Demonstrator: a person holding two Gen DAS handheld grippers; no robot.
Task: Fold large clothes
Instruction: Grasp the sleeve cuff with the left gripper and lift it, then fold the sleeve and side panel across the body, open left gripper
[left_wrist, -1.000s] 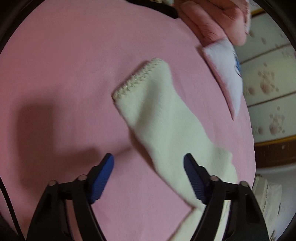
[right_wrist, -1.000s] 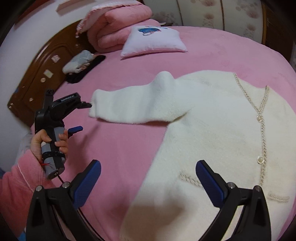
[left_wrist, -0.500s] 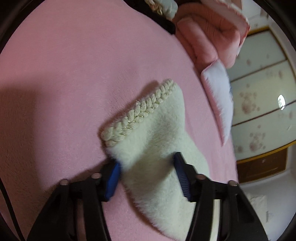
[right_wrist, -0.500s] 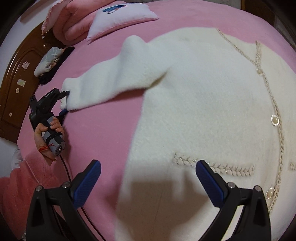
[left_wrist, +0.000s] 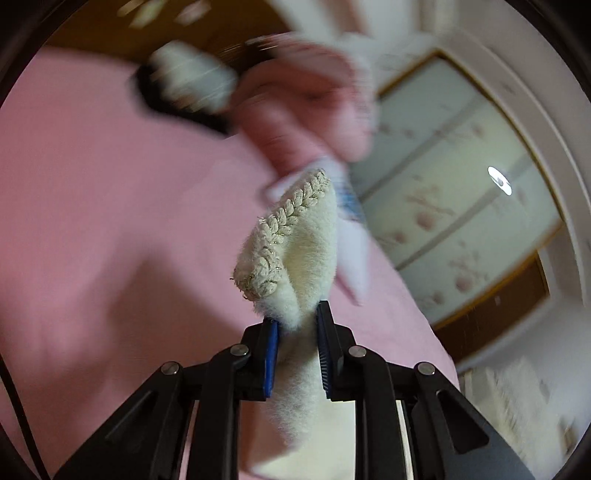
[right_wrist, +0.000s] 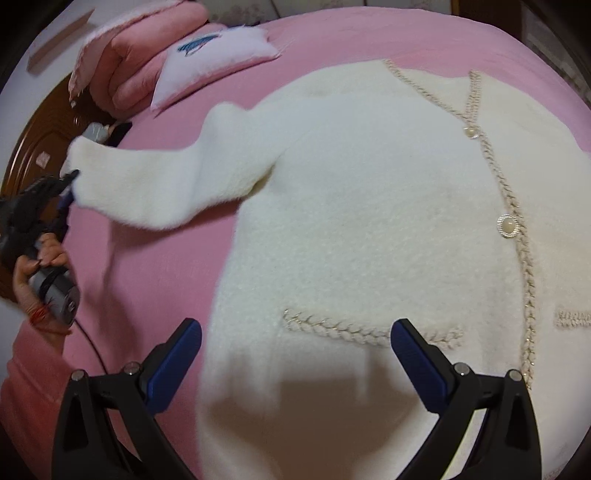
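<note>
Fluffy cream button-front cardigan (right_wrist: 369, 206) lies flat on the pink bedspread (right_wrist: 155, 273) — unfolded; left gripper (left_wrist: 297, 332), just closing, pinches its braided cuff (left_wrist: 284, 236); right gripper (right_wrist: 295, 350) hovers wide open, empty — folding barely begun.

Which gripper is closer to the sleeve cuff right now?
Left. The left gripper has just closed on the sleeve right behind the braided cuff. The right gripper hangs open over the cardigan's pocket area, well away from it.

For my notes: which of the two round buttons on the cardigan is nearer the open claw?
The larger pearl button, lower on the braided placket, below the small one.
</note>
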